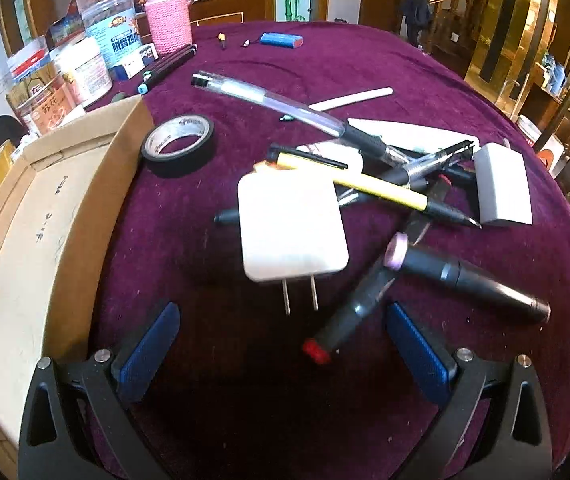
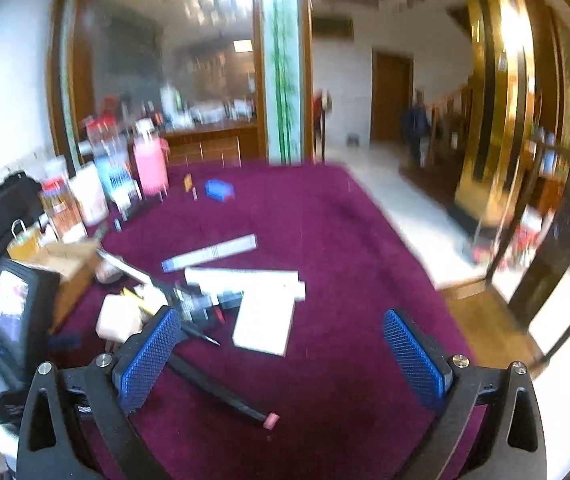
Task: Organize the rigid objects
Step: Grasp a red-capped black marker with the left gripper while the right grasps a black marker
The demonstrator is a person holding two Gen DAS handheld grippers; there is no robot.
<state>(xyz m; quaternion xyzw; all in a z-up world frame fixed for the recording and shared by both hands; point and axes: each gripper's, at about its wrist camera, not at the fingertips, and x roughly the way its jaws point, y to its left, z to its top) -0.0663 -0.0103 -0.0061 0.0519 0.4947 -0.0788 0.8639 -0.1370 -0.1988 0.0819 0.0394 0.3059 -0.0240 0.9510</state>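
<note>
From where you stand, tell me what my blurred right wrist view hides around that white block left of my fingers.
Observer: It is a white charger, prongs toward the left hand-held gripper, which is open.
Operator: Report what lies on it.
Observer: A yellow pen crosses its far corner.
Operator: Name a container nearby.
Observer: An open cardboard box stands left of it, with a black tape roll beside the box.

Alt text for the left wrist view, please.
The open left claw hovers over a white plug adapter lying among pens and markers on a purple tablecloth. An open cardboard box sits at left, with a black tape roll beside it.
</note>
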